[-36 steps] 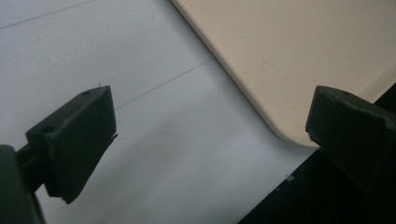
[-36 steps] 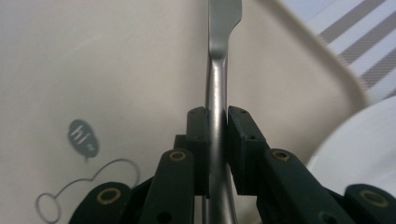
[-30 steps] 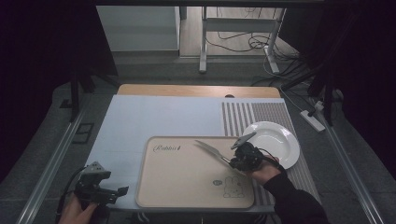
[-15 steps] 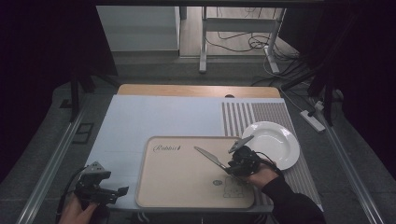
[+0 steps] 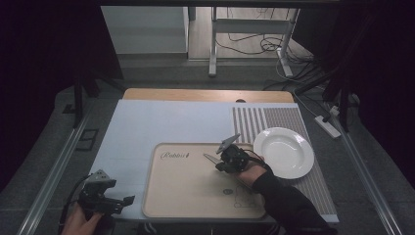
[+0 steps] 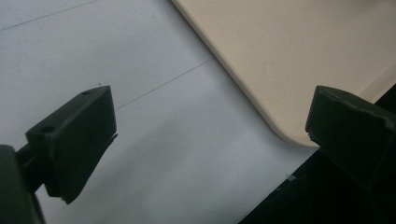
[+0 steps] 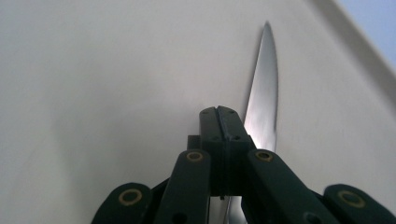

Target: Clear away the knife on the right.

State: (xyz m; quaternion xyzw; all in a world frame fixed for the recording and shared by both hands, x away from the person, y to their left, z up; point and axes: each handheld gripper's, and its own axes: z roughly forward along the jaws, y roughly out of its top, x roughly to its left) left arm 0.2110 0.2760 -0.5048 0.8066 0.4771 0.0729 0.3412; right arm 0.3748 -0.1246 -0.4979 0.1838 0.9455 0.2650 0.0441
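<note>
Your right claw (image 5: 224, 160) sits over the beige tray (image 5: 186, 196), far-right part of it, jaws pressed tight together. In the right gripper view the knife (image 7: 262, 105) blade runs out ahead, just right of the closed jaw tips, lying flat on the tray surface. The jaws look shut w/ nothing between them; the blade passes beside and under them, so it's touching or v. close, can't tell which. From the high view the knife (image 5: 212, 158) tip pts left-far, toward the script logo (image 5: 174, 155) printed on the tray.

Your left claw (image 5: 117, 201) hangs at the near-left corner of the tabletop (image 5: 161, 122), just left of the tray's near-left corner. In the left gripper view its jaws stand wide apart, nothing between them but pale mat and the tray's rounded corner (image 6: 285, 133).

White plate (image 5: 283, 152) rests right of the tray, on the striped part of the mat, near your right hand (image 5: 247, 171) but apart from the knife.
</note>
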